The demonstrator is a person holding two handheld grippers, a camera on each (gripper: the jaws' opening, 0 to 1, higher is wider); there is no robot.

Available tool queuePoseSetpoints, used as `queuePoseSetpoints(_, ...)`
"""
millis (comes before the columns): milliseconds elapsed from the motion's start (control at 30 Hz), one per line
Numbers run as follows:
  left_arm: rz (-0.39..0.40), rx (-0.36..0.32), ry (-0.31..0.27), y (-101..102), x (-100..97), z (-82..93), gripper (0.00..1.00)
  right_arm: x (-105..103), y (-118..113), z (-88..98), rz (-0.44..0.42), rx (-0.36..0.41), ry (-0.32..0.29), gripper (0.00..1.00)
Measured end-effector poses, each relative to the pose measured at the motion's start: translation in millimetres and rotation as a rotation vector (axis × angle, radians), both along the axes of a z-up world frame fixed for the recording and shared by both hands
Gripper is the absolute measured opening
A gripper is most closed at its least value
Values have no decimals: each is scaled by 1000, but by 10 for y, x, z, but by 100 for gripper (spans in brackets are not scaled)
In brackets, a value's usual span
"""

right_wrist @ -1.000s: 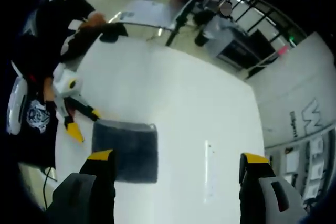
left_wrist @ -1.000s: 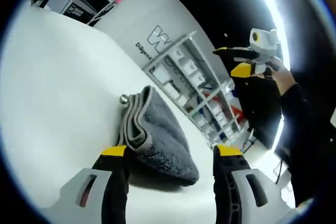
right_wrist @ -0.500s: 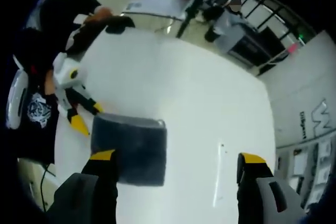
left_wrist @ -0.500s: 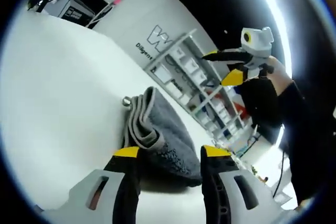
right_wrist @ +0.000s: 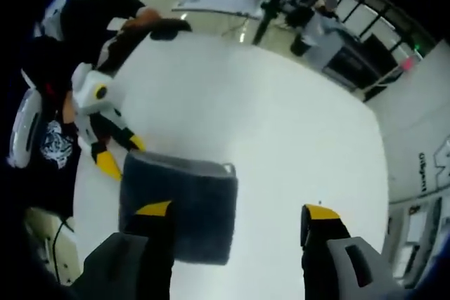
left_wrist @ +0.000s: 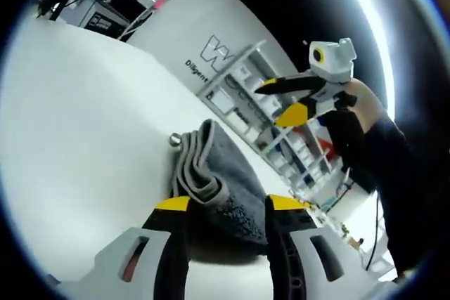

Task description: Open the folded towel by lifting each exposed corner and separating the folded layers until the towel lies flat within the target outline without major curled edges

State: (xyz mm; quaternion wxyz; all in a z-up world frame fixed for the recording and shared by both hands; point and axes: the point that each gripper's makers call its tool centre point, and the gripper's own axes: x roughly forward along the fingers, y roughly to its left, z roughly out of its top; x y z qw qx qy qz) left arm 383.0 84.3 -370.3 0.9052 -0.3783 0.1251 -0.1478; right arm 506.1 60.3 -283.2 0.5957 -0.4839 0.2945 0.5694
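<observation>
A folded grey towel (left_wrist: pixel 214 173) lies on the white table (left_wrist: pixel 84 124), several layers showing along its edge, with a small hanging loop (left_wrist: pixel 174 140) at one corner. My left gripper (left_wrist: pixel 226 205) is open, low over the table, and the towel's near end sits between its yellow-tipped jaws. My right gripper (left_wrist: pixel 274 103) hangs open in the air beyond the towel. In the right gripper view the towel (right_wrist: pixel 179 205) lies under and just ahead of my open right gripper (right_wrist: pixel 238 210), partly behind its left jaw. The left gripper (right_wrist: pixel 121 154) is at the towel's left edge.
A white panel with lettering (left_wrist: pixel 204 40) and shelving (left_wrist: pixel 246 103) stand past the table's far edge. A person's dark sleeve (left_wrist: pixel 380 166) holds the right gripper. A person in dark clothes (right_wrist: pixel 49 103) stands at the table's left side, with desks and other people (right_wrist: pixel 316 12) behind.
My left jaws have narrowed and moved in around the towel's near end. My right gripper has come down closer over the towel, and its jaws have narrowed slightly.
</observation>
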Motion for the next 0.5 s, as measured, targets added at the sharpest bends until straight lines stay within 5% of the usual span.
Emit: queuePoseSetpoints(500,-2,28,1,-3,22,-11,37,-62,120,-515,30,-36,131,53)
